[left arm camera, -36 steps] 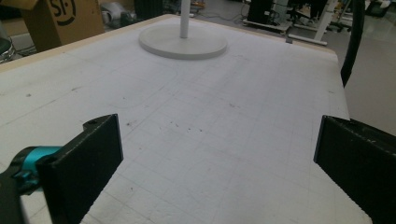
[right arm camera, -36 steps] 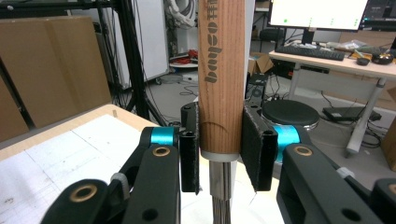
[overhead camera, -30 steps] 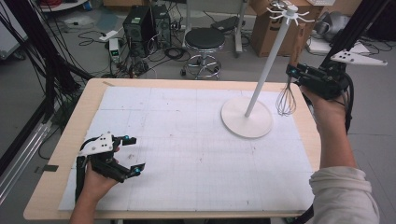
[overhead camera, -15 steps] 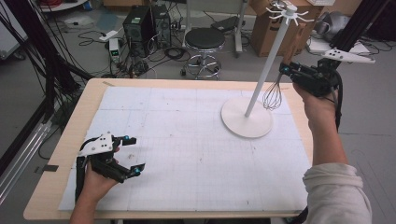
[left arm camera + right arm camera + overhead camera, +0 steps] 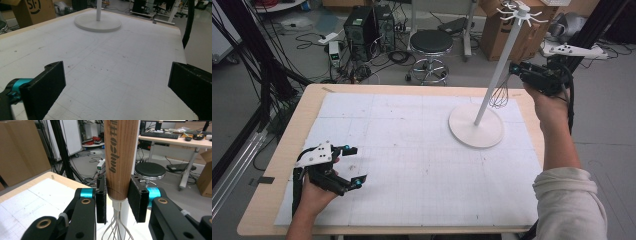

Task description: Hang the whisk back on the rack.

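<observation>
1. Wooden table [image 5: 272, 200] topped with a white gridded mat [image 5: 412, 165]; grey floor behind carries a black stool [image 5: 431, 42], a PC tower [image 5: 362, 25], loose cables and cardboard boxes [image 5: 499, 25].
2. White stand [image 5: 476, 125] sits at the mat's far right: round base, thin pole, pronged hooks on top [image 5: 518, 12].
3. Right gripper [image 5: 518, 69] is raised beside the pole, above the table's far right corner; jaws clamped on the whisk [image 5: 499, 95], whose wire head hangs down just beside the pole.
4. Right gripper view gives detail that the high view lacks: the pads [image 5: 101, 200] press both sides of the whisk's wooden handle [image 5: 121, 157] (printed lettering runs along it), wires dropping below [image 5: 117, 230].
5. Left gripper [image 5: 352, 166] rests low over the near left of the mat, jaws spread wide with nothing between them.
6. Left gripper view: the two black jaws frame bare mat [image 5: 112, 70], stand base [image 5: 98, 23] far ahead, table edge dropping off at right.
7. Middle of the mat lies open between the hands; the whisk hangs close to the far right table edge.
</observation>
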`<move>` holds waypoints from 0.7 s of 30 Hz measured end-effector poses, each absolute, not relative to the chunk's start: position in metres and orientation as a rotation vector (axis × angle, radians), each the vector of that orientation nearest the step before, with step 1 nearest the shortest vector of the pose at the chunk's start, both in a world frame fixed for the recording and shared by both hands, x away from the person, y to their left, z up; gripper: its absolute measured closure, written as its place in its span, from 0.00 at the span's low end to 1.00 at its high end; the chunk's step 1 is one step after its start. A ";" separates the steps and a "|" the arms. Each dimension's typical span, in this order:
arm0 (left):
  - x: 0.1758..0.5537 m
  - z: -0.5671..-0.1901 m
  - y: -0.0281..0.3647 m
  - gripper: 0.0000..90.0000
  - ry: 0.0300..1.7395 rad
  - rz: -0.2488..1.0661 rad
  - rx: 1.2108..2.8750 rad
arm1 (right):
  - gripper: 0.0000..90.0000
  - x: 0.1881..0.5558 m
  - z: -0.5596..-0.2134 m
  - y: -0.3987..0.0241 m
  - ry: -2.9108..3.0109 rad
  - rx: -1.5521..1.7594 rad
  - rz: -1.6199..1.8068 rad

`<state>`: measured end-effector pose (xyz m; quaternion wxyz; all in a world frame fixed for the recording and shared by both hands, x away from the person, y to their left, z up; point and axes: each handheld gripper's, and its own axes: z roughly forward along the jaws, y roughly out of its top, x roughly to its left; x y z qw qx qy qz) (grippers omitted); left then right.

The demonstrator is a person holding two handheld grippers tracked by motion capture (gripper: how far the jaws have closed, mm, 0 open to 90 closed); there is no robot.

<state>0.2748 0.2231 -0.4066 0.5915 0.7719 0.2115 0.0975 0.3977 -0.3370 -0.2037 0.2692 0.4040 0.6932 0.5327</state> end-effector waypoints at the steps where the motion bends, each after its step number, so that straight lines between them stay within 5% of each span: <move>1: 0.275 -0.407 0.223 0.02 0.493 0.226 1.796 | 0.78 0.398 -0.203 -0.337 1.867 1.101 1.436; 21: 0.275 -0.408 0.223 0.02 0.496 0.222 1.800 | 0.78 0.407 -0.192 -0.338 1.926 1.102 1.391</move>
